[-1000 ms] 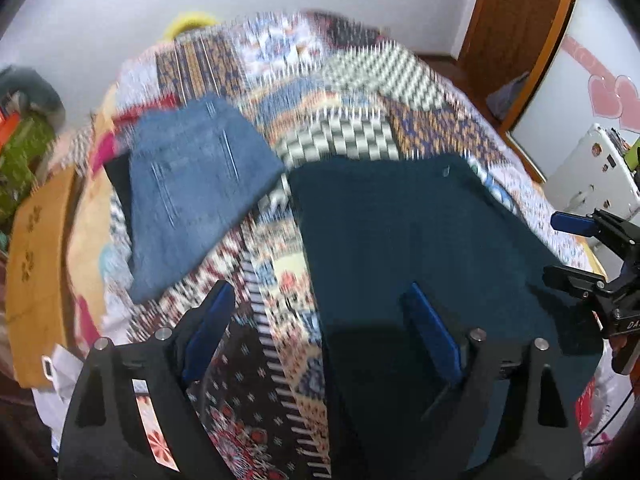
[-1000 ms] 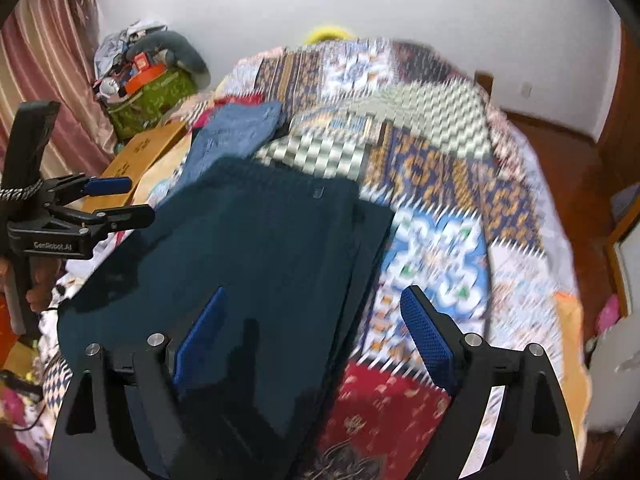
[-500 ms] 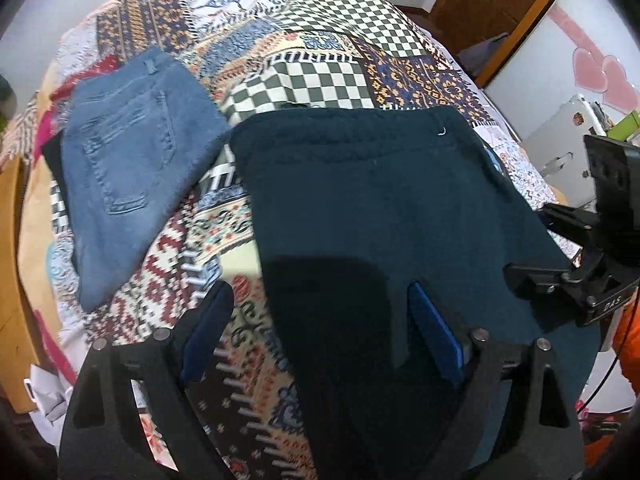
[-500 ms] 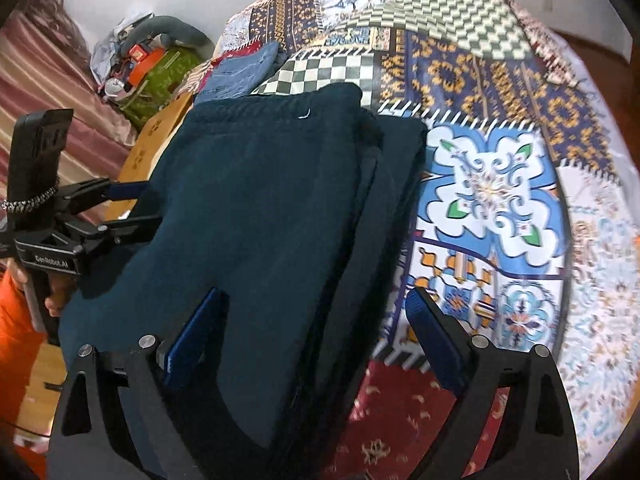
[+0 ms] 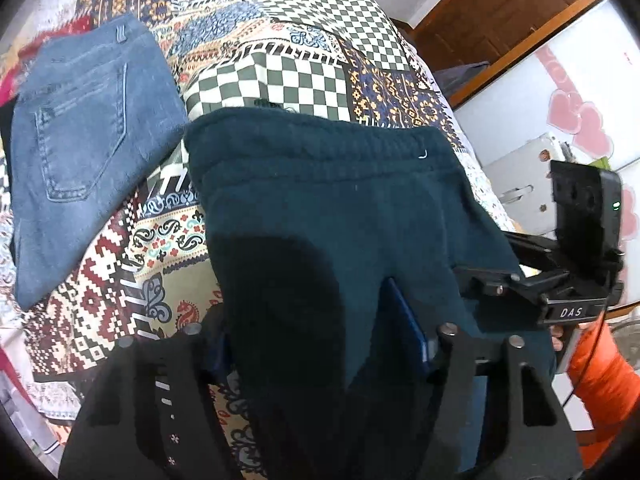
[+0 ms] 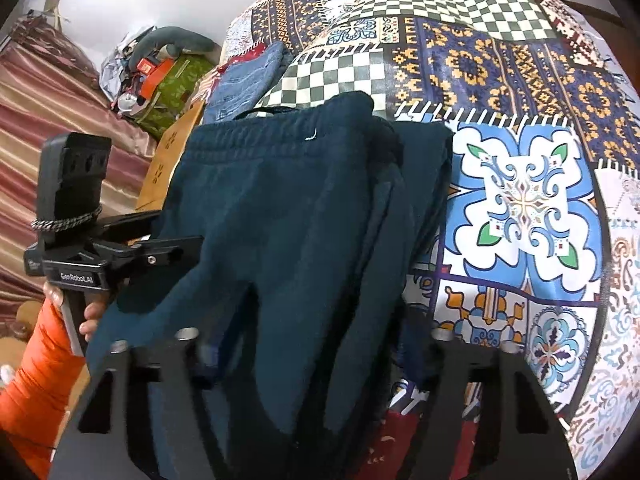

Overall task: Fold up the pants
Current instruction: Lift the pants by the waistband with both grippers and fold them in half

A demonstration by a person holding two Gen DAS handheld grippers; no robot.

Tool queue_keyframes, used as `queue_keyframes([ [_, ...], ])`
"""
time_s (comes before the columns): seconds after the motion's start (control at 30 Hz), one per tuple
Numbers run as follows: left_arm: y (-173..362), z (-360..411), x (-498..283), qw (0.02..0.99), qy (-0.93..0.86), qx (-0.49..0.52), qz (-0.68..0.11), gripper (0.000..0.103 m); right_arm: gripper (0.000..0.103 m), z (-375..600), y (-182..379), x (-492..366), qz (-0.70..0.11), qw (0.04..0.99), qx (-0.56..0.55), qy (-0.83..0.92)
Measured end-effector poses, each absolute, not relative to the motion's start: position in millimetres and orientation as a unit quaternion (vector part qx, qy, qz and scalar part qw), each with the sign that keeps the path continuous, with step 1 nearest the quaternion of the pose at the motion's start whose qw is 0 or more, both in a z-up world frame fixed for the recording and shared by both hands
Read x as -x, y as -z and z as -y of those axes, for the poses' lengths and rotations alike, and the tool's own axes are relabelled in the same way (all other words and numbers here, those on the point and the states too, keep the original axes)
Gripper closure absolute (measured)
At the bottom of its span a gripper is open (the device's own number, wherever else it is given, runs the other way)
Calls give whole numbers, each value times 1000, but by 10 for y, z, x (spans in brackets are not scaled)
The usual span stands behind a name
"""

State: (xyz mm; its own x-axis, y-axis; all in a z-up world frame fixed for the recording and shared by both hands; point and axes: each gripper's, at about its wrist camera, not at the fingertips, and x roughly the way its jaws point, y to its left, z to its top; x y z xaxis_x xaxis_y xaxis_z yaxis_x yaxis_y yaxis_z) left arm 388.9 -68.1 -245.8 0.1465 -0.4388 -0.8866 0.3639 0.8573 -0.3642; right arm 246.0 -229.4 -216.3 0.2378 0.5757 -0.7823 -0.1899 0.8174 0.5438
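- Patchwork quilt (image 5: 304, 80) covers the bed; folded jeans (image 5: 84, 152) near its left edge.
- Dark teal sweatpants (image 5: 320, 216) lie mid-bed, soft, floppy fleece.
- Left gripper (image 5: 316, 344) and right gripper (image 6: 312, 352) both spread wide around the near hem; grab there.

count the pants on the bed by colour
dark teal pants: 1
blue jeans: 1
total: 2

Two pants: teal sweatpants (image 5: 340, 216), folded jeans (image 5: 80, 152).
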Motion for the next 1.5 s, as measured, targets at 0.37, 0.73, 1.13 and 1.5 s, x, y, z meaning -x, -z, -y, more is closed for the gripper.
queue_keyframes([
  [0.37, 1843, 516, -3512, 819, 263, 18, -509, 70, 72, 2149, 1575, -2267, -504, 826, -99, -232],
  [0.73, 800, -112, -3158, 900, 219, 33, -374, 74, 74, 1543, 680, -2390, -394, 880, -27, -262],
  [1.13, 438, -1015, -3579, 943, 118, 26, -311, 74, 74, 727, 466, -3083, -344, 891, -7, -297],
  [1.5, 1155, -1448, -4424, 931, 80, 59, -350, 74, 74, 248, 1041, -3905, -395, 870, 14, -294],
])
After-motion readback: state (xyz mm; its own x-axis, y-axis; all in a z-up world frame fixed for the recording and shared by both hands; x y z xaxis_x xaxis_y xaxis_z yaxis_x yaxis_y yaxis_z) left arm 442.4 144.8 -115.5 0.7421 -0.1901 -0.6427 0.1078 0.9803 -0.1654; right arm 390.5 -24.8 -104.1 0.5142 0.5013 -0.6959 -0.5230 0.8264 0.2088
